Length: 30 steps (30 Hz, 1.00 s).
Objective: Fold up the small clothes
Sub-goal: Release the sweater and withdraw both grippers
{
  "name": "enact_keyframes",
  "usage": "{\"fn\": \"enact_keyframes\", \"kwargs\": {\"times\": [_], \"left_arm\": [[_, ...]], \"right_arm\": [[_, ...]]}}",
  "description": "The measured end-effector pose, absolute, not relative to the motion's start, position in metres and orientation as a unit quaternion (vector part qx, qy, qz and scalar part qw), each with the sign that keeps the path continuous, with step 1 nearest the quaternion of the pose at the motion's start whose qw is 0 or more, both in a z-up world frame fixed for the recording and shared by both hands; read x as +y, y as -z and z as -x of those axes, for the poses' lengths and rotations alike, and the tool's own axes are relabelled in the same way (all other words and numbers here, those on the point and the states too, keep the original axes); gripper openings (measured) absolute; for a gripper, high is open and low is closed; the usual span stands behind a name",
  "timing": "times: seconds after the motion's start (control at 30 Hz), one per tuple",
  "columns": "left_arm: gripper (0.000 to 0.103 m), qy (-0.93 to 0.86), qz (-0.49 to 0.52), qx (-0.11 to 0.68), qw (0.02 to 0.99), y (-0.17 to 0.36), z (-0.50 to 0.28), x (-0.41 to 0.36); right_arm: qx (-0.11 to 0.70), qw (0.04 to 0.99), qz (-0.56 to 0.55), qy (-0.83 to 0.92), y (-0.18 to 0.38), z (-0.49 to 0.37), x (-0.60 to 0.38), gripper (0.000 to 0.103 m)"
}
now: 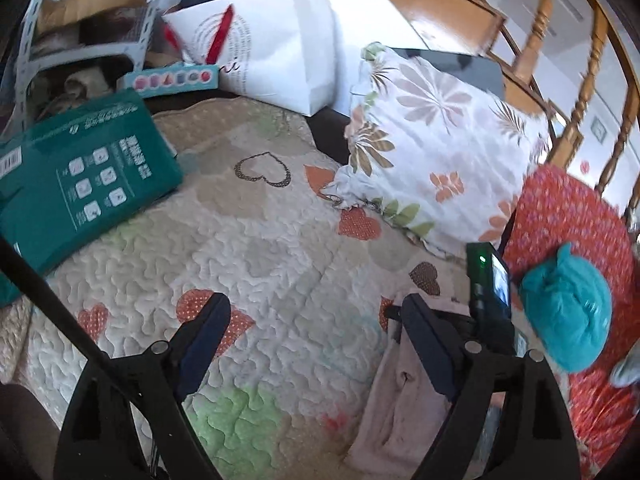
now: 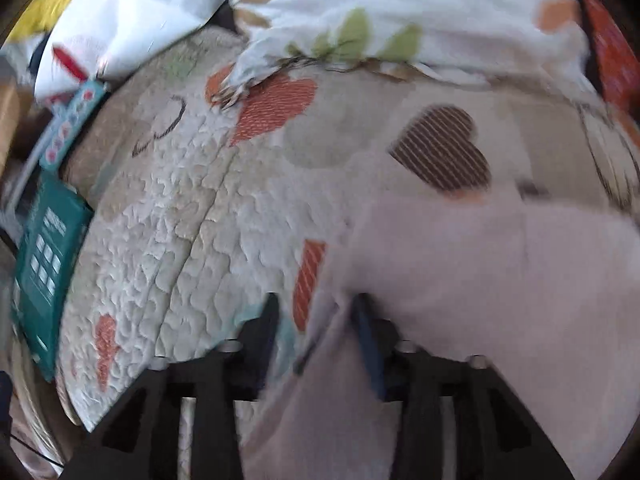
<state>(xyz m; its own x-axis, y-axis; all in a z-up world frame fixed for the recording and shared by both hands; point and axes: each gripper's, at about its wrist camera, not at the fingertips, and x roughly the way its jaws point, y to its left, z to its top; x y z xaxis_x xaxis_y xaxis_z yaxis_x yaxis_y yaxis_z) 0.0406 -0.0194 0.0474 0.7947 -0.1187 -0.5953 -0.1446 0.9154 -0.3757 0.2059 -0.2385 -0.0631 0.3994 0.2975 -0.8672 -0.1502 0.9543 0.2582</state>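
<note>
A pale pink garment [image 2: 460, 264] lies on a quilted heart-print blanket [image 2: 192, 216]. In the right wrist view my right gripper [image 2: 316, 304] is low over the garment's left edge, its jaws partly apart with a fold of pink cloth between them; the frame is blurred, so I cannot tell whether it grips. In the left wrist view my left gripper [image 1: 316, 308] is open and empty above the blanket [image 1: 248, 240]. The pink garment [image 1: 400, 400] lies under its right finger. The right gripper's camera unit [image 1: 490, 284] shows just beyond.
A floral pillow [image 1: 436, 152] lies at the back right. A red patterned cushion [image 1: 568, 240] with a teal bundle [image 1: 568, 312] is at the right. A green package [image 1: 80, 184], a white paper bag [image 1: 280, 52] and clutter line the left and back.
</note>
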Motion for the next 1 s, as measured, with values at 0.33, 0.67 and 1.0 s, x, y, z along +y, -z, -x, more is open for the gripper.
{"fn": "enact_keyframes", "kwargs": {"times": [0.33, 0.67, 1.0], "left_arm": [[0.087, -0.010, 0.201, 0.321, 0.926, -0.047, -0.036, -0.027], [0.089, -0.027, 0.138, 0.288, 0.947, -0.054, -0.021, -0.059], [0.103, -0.088, 0.094, 0.196, 0.972, -0.072, 0.004, -0.075]], "right_arm": [[0.493, 0.812, -0.200, -0.238, 0.021, -0.127, -0.286, 0.048], [0.526, 0.742, -0.282, -0.305, 0.084, -0.019, -0.289, 0.054], [0.491, 0.738, -0.394, -0.244, 0.089, -0.010, -0.403, 0.066]]}}
